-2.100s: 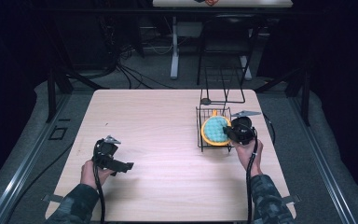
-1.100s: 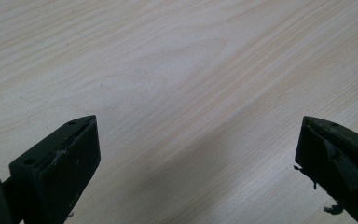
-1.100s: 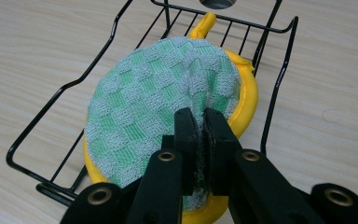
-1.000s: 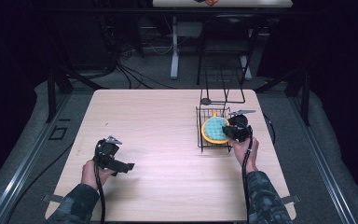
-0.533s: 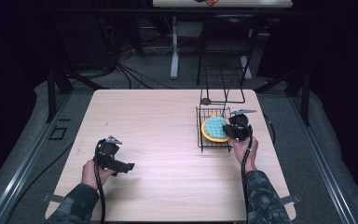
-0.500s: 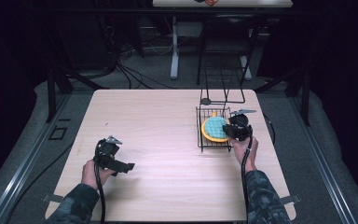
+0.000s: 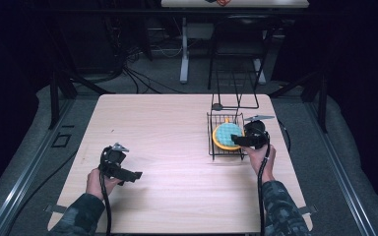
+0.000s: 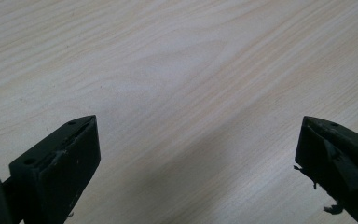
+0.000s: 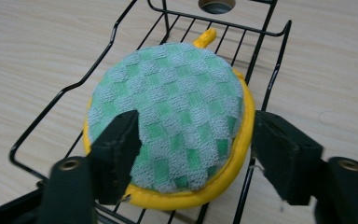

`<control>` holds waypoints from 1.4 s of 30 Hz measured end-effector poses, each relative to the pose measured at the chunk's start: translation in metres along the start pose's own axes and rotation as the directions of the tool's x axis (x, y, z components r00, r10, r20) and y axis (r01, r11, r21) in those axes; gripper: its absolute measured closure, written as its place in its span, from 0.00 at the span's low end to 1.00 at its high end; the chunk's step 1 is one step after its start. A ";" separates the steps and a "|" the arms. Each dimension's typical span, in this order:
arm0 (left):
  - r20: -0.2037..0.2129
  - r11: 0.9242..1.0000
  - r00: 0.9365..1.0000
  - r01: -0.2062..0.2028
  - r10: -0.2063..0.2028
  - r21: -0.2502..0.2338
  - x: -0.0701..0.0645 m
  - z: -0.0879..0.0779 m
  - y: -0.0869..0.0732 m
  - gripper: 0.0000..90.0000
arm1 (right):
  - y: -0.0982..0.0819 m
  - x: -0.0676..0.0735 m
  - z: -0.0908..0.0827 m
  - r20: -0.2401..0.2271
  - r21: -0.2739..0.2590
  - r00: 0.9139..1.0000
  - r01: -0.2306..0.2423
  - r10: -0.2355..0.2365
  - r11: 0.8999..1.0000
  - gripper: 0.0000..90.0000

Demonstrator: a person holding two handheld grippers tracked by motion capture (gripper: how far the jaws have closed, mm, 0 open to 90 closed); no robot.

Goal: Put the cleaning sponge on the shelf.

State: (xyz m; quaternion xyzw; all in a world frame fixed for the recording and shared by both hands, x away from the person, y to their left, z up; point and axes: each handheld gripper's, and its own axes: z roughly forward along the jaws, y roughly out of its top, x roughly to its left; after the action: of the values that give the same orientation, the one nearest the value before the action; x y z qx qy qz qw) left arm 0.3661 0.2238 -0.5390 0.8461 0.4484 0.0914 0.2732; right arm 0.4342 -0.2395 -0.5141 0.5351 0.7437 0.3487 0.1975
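Green and yellow, the round pot holder (image 9: 168, 116) lay flat in the black wire rack (image 9: 121, 28) on the table's (image 7: 177, 128) right side. The right gripper (image 9: 193, 149) sat right at its near edge; its jaws had just been opening, spread with the pad between them, not squeezing. The left gripper (image 7: 120, 167) rested far away, jaws wide, holding nothing.

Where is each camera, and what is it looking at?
High view: sits above the person's side, looks down on the light wooden table; both forearms and tongs show.
Left gripper view: rides the left tongs, faces bare tabletop between wide-open black jaws.
Right gripper view: rides the right tongs, faces the round green-checked, yellow-rimmed pot holder in the black wire rack.
Shared: high and right views both show that pot holder.
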 end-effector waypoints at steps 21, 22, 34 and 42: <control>-0.005 1.000 1.000 -0.008 0.008 0.003 -0.002 0.002 0.001 0.00 | -0.001 0.021 -0.066 -0.123 0.022 0.988 0.099 -0.095 0.995 0.00; -0.001 1.000 1.000 -0.010 0.010 0.004 -0.002 0.002 0.001 0.00 | -0.001 0.023 -0.070 -0.128 0.020 0.986 0.105 -0.102 0.994 0.00; -0.004 1.000 1.000 -0.006 0.006 -0.001 -0.002 0.001 0.000 0.00 | -0.022 0.031 -0.103 -0.172 0.024 0.972 0.168 -0.161 0.986 0.00; 0.001 1.000 1.000 -0.012 0.012 0.002 -0.003 0.001 0.000 0.00 | -0.053 0.029 -0.109 -0.165 0.065 0.975 0.163 -0.150 0.985 0.00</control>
State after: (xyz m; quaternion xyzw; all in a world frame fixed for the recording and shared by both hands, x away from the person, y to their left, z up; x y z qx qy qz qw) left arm 0.3652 0.2209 -0.5395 0.8491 0.4433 0.0920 0.2721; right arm 0.3161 -0.2555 -0.4766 0.4526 0.8100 0.3443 0.1433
